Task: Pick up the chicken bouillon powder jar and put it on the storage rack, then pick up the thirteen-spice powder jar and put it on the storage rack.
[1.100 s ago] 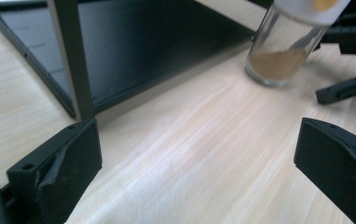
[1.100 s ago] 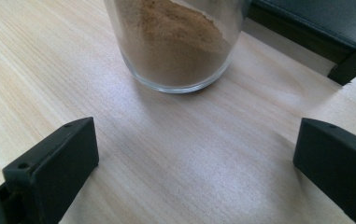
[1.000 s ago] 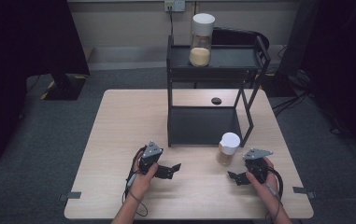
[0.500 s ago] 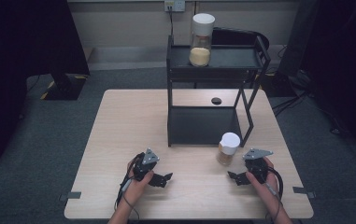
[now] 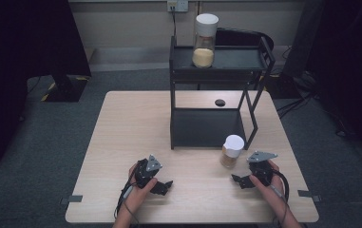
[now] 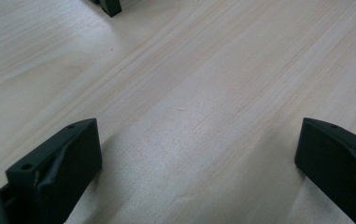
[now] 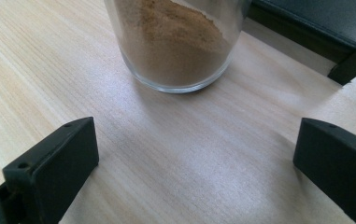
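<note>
With both grippers' jaws spread wide and empty, the right gripper point(image 5: 242, 181) faces the small spice jar point(image 5: 231, 150); advancing to straddle its glass seems next, while the left gripper point(image 5: 162, 186) waits.

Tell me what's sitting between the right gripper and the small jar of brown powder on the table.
Nothing: in the right gripper view, bare wood of the table runs from the open right gripper up to the small jar.

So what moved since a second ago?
The left gripper slid back toward the person, jaws open and empty. The right gripper stayed put, open, beside the small jar. The big jar on the shelf stayed too.
</note>
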`<move>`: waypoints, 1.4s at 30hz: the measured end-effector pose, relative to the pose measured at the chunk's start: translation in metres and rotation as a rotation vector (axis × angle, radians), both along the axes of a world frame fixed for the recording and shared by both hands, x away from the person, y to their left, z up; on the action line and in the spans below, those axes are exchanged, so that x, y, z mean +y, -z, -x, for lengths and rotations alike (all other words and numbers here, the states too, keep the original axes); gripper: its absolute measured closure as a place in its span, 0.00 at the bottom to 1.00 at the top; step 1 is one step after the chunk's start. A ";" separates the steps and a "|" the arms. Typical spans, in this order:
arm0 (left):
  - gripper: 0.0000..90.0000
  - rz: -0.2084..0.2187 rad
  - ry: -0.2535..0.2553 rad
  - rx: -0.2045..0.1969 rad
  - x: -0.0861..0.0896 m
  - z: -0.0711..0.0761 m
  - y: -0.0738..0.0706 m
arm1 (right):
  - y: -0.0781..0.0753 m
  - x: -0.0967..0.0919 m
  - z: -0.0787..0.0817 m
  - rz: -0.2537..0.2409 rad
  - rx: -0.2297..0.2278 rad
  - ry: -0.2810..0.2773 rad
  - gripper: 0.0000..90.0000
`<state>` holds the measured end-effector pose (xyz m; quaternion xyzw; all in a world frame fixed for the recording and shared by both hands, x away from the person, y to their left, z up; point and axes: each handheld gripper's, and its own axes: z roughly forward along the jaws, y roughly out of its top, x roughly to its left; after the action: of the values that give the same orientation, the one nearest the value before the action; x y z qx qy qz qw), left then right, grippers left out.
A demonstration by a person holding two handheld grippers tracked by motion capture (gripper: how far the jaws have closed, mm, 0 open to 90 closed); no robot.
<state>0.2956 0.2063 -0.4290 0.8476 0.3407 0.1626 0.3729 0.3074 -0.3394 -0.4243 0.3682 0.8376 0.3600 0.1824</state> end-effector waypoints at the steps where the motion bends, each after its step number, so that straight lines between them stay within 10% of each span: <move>1: 0.00 0.000 0.000 0.000 0.000 0.000 0.000 | 0.000 0.000 0.000 0.000 0.000 0.000 0.00; 25: 0.00 0.000 -0.006 0.000 -0.001 0.001 0.000 | 0.000 -0.002 -0.002 -0.041 0.013 0.010 0.02; 42: 0.00 0.000 -0.007 0.000 -0.001 0.001 0.000 | -0.004 0.012 0.000 -0.145 -0.089 0.025 0.04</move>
<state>0.2946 0.2056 -0.4289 0.8466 0.3435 0.1638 0.3722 0.3069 -0.3277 -0.4206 0.3744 0.7957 0.4334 0.1969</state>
